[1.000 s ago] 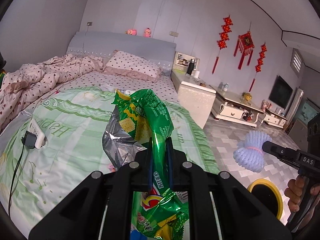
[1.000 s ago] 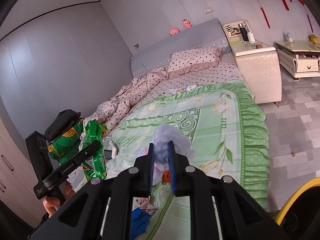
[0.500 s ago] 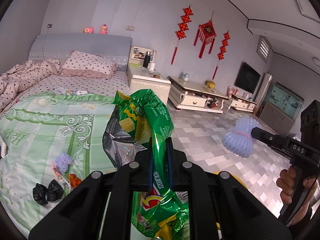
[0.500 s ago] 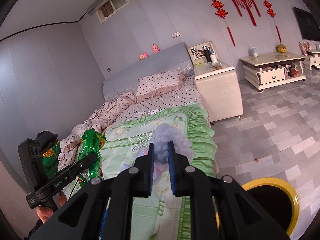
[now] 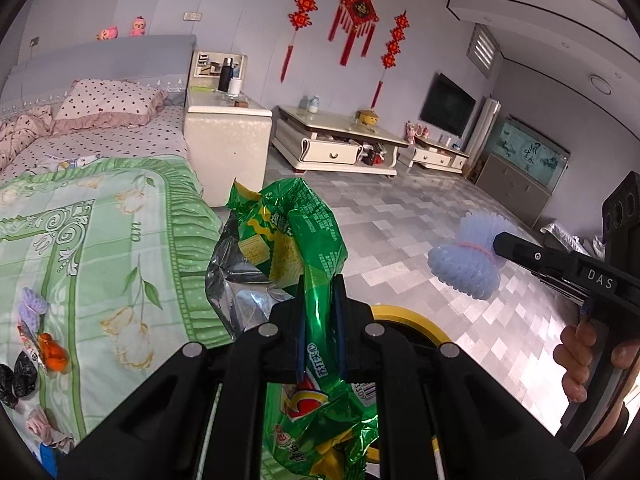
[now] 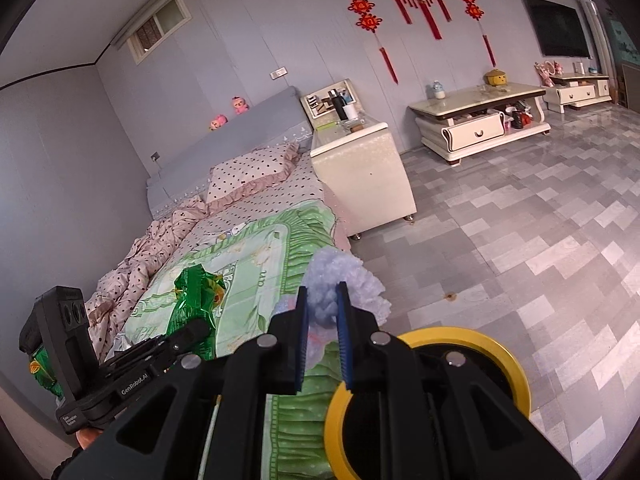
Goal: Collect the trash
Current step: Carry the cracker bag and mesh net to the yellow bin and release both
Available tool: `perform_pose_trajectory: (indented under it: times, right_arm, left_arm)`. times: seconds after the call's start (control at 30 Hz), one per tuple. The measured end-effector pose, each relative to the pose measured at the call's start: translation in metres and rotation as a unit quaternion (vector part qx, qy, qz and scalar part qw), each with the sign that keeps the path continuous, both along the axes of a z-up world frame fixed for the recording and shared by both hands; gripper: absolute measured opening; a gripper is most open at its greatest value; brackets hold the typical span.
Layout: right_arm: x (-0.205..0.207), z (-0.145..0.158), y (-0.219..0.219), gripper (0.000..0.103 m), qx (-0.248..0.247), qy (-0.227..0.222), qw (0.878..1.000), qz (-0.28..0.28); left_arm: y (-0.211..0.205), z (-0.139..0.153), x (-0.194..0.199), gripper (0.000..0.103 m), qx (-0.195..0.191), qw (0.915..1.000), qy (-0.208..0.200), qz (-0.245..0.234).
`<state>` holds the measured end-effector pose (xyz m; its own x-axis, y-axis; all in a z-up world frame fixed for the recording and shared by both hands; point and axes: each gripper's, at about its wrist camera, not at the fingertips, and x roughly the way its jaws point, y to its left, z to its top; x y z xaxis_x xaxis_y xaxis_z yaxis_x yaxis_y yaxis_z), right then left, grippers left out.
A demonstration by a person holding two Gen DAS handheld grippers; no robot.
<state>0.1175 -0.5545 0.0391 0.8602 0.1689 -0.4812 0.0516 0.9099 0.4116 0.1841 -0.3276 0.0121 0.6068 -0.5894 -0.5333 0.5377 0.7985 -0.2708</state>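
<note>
**Both grippers loaded, above bin by bed edge**

Left wrist view: the left gripper (image 5: 320,312) is clenched on a crumpled green snack bag (image 5: 288,240), held in the air off the bed's (image 5: 120,240) right edge, above the yellow-rimmed bin (image 5: 416,322). Small scraps (image 5: 36,340) lie near the bed's left edge.

Right wrist view: the right gripper (image 6: 322,320) grasps a pale blue foam net (image 6: 340,280), just above the yellow-rimmed bin (image 6: 512,364) beside the bed (image 6: 248,280).
</note>
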Motion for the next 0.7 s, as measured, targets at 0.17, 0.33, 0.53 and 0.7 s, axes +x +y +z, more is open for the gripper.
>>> perform_pose_trajectory:
  times: [0.17,0.33,0.53,0.7]
  right_arm:
    - [-0.002,-0.03,-0.022,0.012,0.013,0.025,0.999,-0.021]
    - [0.003,-0.06,-0.032,0.013,0.023,0.052,0.998,-0.035]
    - [0.006,-0.09,-0.043,0.013,0.031,0.082,0.995,-0.048]
    - [0.006,-0.102,-0.053,0.014,0.041,0.092,0.993,-0.061]
  left_arm:
    - [-0.027,-0.039,0.01,0.011,0.009,0.9993,0.03,-0.019]
    - [-0.044,-0.074,0.02,0.011,0.013,0.9977,0.06,-0.03]
    - [-0.065,-0.1,0.024,0.014,0.013,0.9955,0.081,-0.048]
    - [-0.075,-0.108,0.023,0.018,0.017,0.9948,0.08,-0.061]
